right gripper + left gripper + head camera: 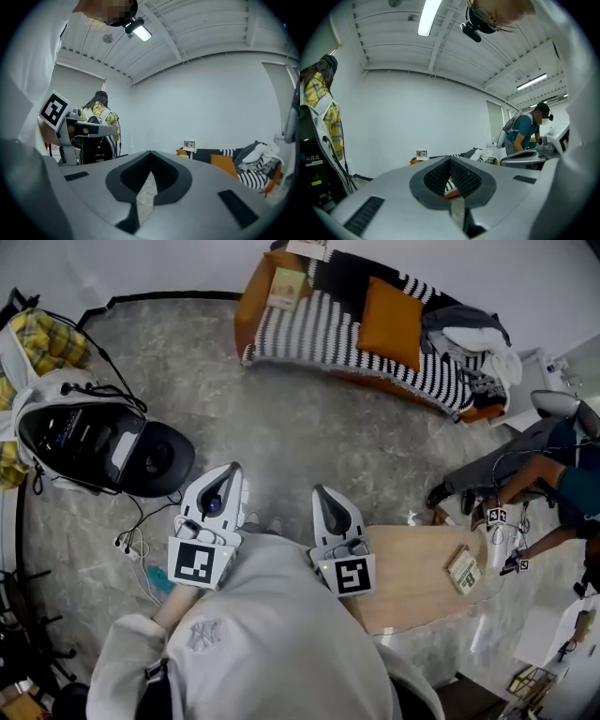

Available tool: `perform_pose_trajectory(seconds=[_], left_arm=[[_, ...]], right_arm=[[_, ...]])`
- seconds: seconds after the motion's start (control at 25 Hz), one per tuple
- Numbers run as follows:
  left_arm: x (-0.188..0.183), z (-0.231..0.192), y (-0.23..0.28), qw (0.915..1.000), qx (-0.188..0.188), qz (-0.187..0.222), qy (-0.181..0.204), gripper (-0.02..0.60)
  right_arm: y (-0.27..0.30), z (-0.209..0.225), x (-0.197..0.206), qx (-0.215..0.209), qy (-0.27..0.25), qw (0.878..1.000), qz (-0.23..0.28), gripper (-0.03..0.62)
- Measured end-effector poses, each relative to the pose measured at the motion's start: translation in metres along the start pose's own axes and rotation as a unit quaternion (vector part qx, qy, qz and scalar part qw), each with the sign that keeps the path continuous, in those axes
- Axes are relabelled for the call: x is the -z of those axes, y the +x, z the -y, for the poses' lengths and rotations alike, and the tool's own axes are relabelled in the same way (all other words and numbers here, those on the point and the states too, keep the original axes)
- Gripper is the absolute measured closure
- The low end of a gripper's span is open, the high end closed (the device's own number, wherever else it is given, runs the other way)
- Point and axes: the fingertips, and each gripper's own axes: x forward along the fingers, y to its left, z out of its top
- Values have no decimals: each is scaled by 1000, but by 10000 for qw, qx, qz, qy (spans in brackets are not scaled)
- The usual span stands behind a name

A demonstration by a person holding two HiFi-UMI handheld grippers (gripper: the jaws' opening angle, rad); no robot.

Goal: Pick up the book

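Note:
Both grippers are held level in front of my chest over the grey floor, and neither is near a book. A pale book (286, 287) lies on the left end of the striped sofa (309, 329), far ahead. A second book (463, 569) lies on the wooden table (412, 587) to my right. My left gripper (232, 468) (450, 159) has its tips together with nothing held. My right gripper (320, 491) (151, 152) is shut and empty too. Each gripper view looks across the room toward the sofa (243, 171).
An orange pillow (392, 322) and a heap of clothes (473, 348) lie on the sofa. A black and white pack (94, 437) with cables sits on the floor at the left. Another person (534, 474) works at the table's far end.

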Motion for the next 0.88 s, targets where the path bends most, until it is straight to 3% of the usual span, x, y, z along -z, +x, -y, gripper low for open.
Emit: perform_pose_trajectory(seconds=[0.28,0.44,0.68,0.88], left_arm=[[13,34,-8,9999,-14,117,-22,572],[0,45,-9,9999,-128,15,11,572],[-17,0,37,9993,-209,-315,-48,572],[-14,3,41,9991,-192,-368,-54,572]], right_arm=[[-31,2,16,-372,324,9987,84,576],[-40,4,7,-610,418,9972,83,576],[16,25,-14,-601,713,9956,-51,576],[15,32,-2,-489,847,9951,-169,576]])
